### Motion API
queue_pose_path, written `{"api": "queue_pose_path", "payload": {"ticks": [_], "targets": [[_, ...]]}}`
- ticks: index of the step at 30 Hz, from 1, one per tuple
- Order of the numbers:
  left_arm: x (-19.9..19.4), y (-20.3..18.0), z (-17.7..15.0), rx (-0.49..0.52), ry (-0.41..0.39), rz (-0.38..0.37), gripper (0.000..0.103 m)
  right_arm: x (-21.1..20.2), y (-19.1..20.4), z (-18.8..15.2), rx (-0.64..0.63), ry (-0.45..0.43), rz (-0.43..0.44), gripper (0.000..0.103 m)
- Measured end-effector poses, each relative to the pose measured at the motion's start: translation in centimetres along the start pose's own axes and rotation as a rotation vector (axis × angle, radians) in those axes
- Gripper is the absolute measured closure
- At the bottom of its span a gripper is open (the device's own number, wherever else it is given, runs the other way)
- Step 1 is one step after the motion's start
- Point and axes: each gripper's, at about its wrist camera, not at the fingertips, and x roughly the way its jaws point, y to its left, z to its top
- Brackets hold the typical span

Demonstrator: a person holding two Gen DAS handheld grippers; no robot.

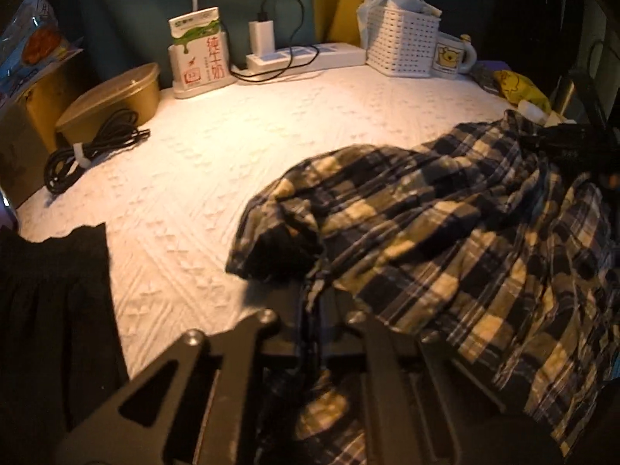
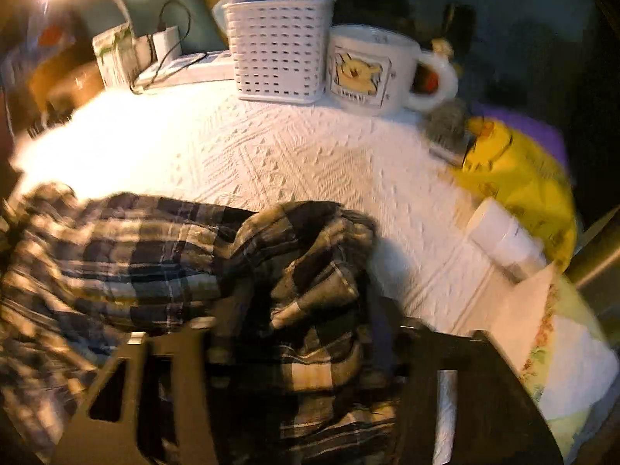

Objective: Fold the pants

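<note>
Plaid pants [image 1: 445, 224] heaped on the right half of a white quilted cover [image 1: 186, 178], bunched and creased, one rounded fold jutting toward the middle. Left gripper [image 1: 314, 321] clamped narrow on a thin edge of the cloth, more plaid hanging below the jaws. Right gripper [image 2: 302, 333] set wider, a thick wad of plaid filling the gap between its fingers; contact with both fingers hard to confirm through motion blur. Open cover stretching left and back of the heap. Rimmed at the back by a milk carton [image 1: 197, 54], power strip [image 1: 306, 56] with charger, white basket [image 1: 403, 38] and bear mug [image 1: 451, 56]; at the left by a gold tub [image 1: 112, 97] and coiled cable [image 1: 89, 151]; at the right by a yellow bag [image 2: 519, 178] and paper roll [image 2: 503, 240]. Black cloth [image 1: 54, 310] cut off at the left frame edge. Right wrist view smeared, lamp glare washing out its upper left.
</note>
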Motion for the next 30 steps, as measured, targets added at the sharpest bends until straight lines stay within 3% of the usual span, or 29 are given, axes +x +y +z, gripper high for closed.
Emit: {"api": "queue_pose_path", "payload": {"ticks": [2, 3, 7, 14, 18, 23, 25, 26, 27, 28, 29, 30], "targets": [[0.4, 0.3, 1.0, 0.000, -0.012, -0.010, 0.100, -0.5, 0.7, 0.2, -0.015, -0.015, 0.000, 0.094], [0.3, 0.8, 1.8, -0.003, -0.030, -0.007, 0.100, -0.9, 0.9, 0.3, -0.016, -0.031, -0.004, 0.096], [0.0, 2.6, 5.8, -0.002, -0.099, -0.013, 0.100, -3.8, 1.0, 1.5, 0.029, -0.150, -0.042, 0.097], [-0.6, 5.2, 15.0, 0.075, -0.253, 0.058, 0.100, -8.5, -1.1, 4.7, 0.179, -0.341, -0.092, 0.097], [3.0, 7.0, 19.1, 0.061, -0.232, 0.036, 0.095, -6.7, -1.3, 7.5, 0.202, -0.331, -0.111, 0.097], [10.8, 8.6, 20.3, 0.052, -0.070, 0.057, 0.091, 1.2, -2.5, 8.9, 0.239, -0.178, -0.121, 0.096], [12.2, 9.6, 19.9, -0.010, -0.032, 0.047, 0.089, 3.9, -2.8, 8.6, 0.252, -0.100, -0.110, 0.089], [12.0, 10.1, 19.6, -0.036, -0.039, 0.031, 0.086, 4.6, -3.3, 8.4, 0.274, -0.075, -0.084, 0.075], [11.2, 10.5, 19.2, -0.053, -0.056, 0.020, 0.083, 4.6, -3.6, 8.2, 0.286, -0.077, -0.074, 0.052], [10.6, 10.8, 18.9, -0.061, -0.066, 0.019, 0.080, 4.3, -3.9, 8.1, 0.292, -0.086, -0.072, 0.042], [9.7, 11.1, 18.7, -0.071, -0.079, 0.015, 0.069, 3.7, -4.2, 7.9, 0.294, -0.103, -0.074, 0.034], [8.3, 11.5, 18.3, -0.089, -0.101, 0.001, 0.056, 2.6, -4.5, 7.7, 0.292, -0.123, -0.073, 0.033]]}}
